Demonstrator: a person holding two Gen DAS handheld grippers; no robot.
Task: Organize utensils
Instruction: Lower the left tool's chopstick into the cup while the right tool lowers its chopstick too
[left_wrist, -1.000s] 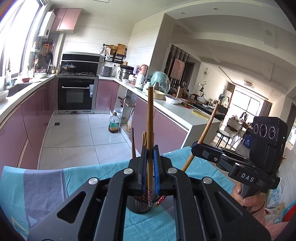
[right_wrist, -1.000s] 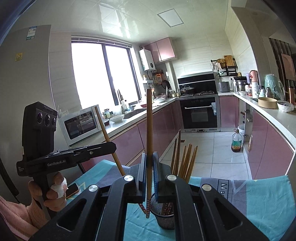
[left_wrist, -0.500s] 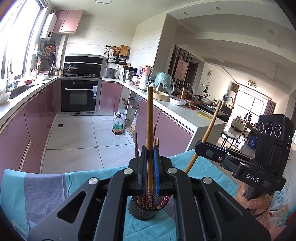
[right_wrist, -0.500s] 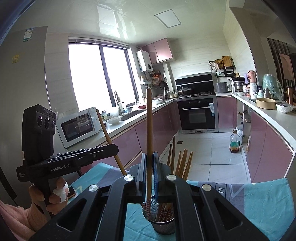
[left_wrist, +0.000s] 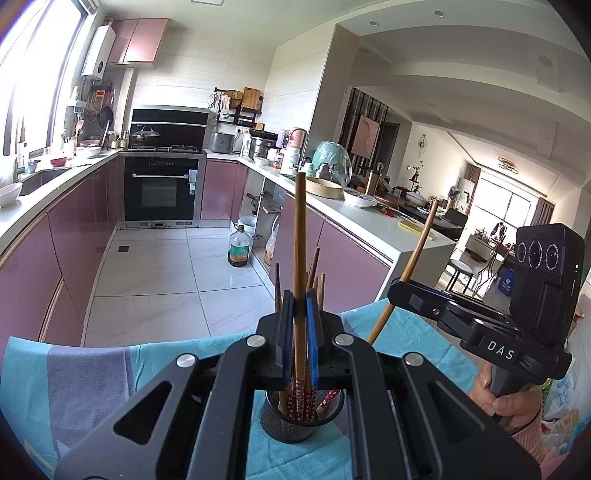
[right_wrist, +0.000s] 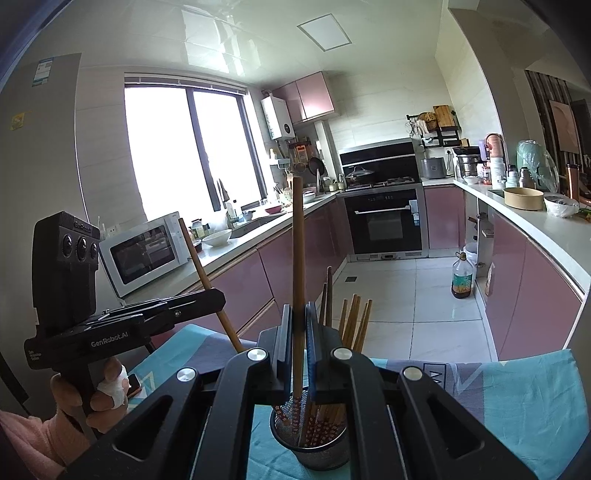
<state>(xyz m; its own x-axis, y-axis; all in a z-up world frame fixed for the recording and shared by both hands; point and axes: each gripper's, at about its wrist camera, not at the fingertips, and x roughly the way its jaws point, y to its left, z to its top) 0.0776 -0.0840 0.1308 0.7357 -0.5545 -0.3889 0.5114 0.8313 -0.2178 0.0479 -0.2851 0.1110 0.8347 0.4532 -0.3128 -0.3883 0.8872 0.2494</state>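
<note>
Sunlit kitchen w/ pink cabinets, white floor tiles.

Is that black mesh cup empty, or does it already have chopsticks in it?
Not empty: the mesh cup holds several chopsticks standing upright.

A built-in oven sits under the stove, where a lidded pot stands. An oil bottle stands on the floor to its right; a microwave is on the counter to its left.
</note>
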